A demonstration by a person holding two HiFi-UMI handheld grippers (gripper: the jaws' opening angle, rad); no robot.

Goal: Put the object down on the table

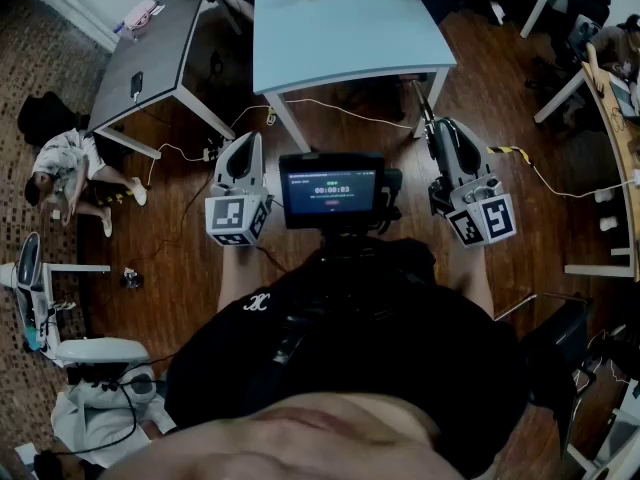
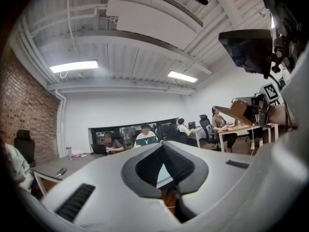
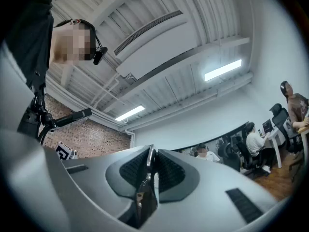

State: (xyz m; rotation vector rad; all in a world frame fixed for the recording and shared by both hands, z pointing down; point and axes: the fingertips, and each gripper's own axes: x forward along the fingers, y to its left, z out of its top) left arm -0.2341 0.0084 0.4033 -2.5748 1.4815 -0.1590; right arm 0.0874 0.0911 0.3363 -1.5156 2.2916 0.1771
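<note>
My right gripper [image 1: 437, 128] is held up in front of the person's chest, shut on a thin, flat, dark object [image 1: 424, 103] that sticks out past its tips toward the light blue table [image 1: 340, 28]. In the right gripper view the object [image 3: 145, 187] shows edge-on, clamped between the two dark pads, and the gripper [image 3: 152, 150] points up at the ceiling. My left gripper [image 1: 245, 140] is held at the same height to the left; its tips [image 2: 162, 145] meet with nothing between them. Both grippers hang over the wooden floor, short of the table's near edge.
A dark grey table [image 1: 150, 53] stands left of the blue one, with a phone-like item on it. A person [image 1: 65, 168] sits on the floor at far left. Cables [image 1: 330, 108] run under the tables. A small screen [image 1: 332, 188] sits between the grippers. More desks stand at right.
</note>
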